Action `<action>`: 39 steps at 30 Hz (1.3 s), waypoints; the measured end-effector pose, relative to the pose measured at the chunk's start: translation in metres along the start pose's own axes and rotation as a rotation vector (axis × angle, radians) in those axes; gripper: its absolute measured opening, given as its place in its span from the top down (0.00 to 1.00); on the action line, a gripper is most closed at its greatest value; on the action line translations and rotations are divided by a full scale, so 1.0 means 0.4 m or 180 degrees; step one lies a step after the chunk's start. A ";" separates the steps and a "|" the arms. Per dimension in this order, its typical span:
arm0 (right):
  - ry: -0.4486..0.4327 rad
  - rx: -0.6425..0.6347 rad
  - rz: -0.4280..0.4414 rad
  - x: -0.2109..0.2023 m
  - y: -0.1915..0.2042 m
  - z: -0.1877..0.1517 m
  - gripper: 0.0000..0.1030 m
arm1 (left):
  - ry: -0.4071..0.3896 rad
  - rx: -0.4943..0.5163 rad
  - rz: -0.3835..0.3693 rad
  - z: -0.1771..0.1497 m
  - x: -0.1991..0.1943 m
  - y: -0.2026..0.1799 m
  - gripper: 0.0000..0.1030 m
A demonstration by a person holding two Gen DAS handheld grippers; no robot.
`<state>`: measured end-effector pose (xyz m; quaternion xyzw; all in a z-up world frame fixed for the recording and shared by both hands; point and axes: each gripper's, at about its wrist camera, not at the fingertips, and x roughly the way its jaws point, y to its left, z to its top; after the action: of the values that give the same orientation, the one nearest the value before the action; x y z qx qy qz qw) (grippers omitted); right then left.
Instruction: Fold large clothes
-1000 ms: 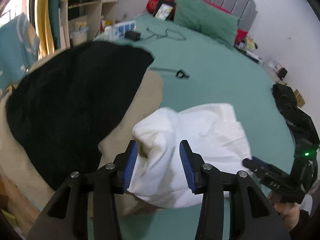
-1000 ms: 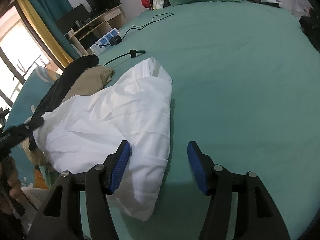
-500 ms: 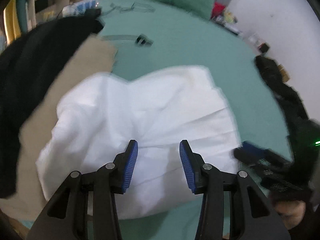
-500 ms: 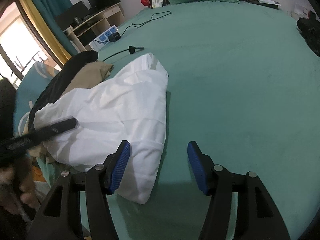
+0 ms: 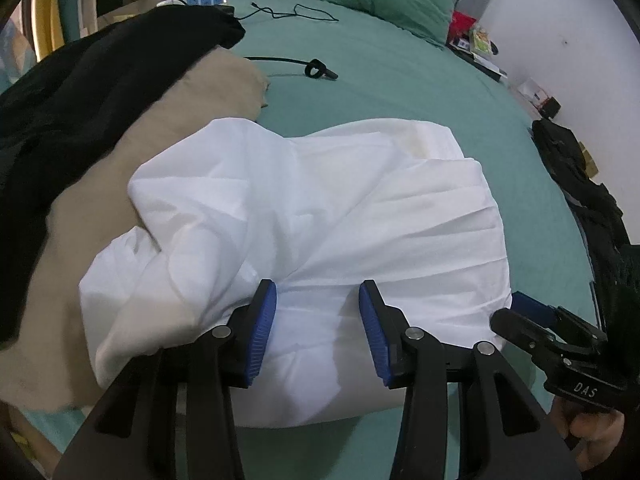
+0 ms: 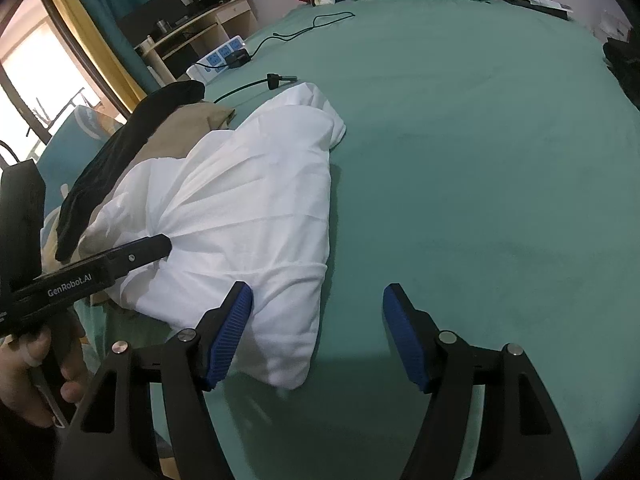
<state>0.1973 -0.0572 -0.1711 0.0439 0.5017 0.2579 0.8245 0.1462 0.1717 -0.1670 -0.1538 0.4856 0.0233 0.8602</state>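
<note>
On the near left part of the green bed (image 6: 480,160) lies the crumpled white garment (image 5: 320,220), partly over tan (image 5: 100,208) and black clothes (image 5: 80,92). The left gripper (image 5: 317,332) rests on it, fingers apart. The right gripper (image 6: 318,334), fingers wide apart, straddles its near right corner.

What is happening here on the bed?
A person with a hand-held gripper in each hand is working on a crumpled white garment that lies on a green bed, partly over a tan cloth and a black cloth. The left hand-held gripper is open, its fingers pressed down on the garment's near part. The right hand-held gripper is also open, at the garment's near corner, holding nothing. No neat fold shows yet.
</note>
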 end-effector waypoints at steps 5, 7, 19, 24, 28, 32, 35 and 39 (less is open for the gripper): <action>0.0064 0.0052 0.0013 -0.015 -0.003 -0.009 0.34 | 0.0017 -0.0023 0.0079 -0.026 -0.020 -0.020 0.55; 0.0131 0.0097 0.0063 -0.019 -0.009 -0.014 0.34 | 0.0035 -0.0006 0.0092 -0.035 -0.029 -0.032 0.55; 0.0156 0.0151 -0.0006 -0.108 -0.026 -0.060 0.34 | -0.0099 -0.0248 -0.0036 -0.096 -0.128 -0.045 0.53; 0.0100 0.0164 -0.0025 -0.164 -0.036 -0.083 0.34 | -0.0149 -0.0147 0.0018 -0.106 -0.161 -0.085 0.53; 0.0071 0.0154 -0.0062 -0.205 -0.039 -0.097 0.34 | -0.0240 -0.0103 -0.0053 -0.105 -0.204 -0.125 0.53; 0.0010 0.0141 -0.0126 -0.252 -0.046 -0.113 0.34 | -0.0340 0.0011 -0.0090 -0.114 -0.253 -0.176 0.53; -0.0022 0.0127 -0.0179 -0.284 -0.052 -0.123 0.34 | -0.0424 0.0087 -0.0022 -0.122 -0.286 -0.212 0.53; -0.0104 0.0084 -0.0240 -0.336 -0.064 -0.137 0.34 | -0.0446 0.0200 -0.0110 -0.131 -0.320 -0.259 0.53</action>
<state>0.1118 -0.1527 -0.0986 0.0400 0.4928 0.2193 0.8411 0.0550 0.0720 -0.0592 -0.1330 0.4220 0.0039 0.8968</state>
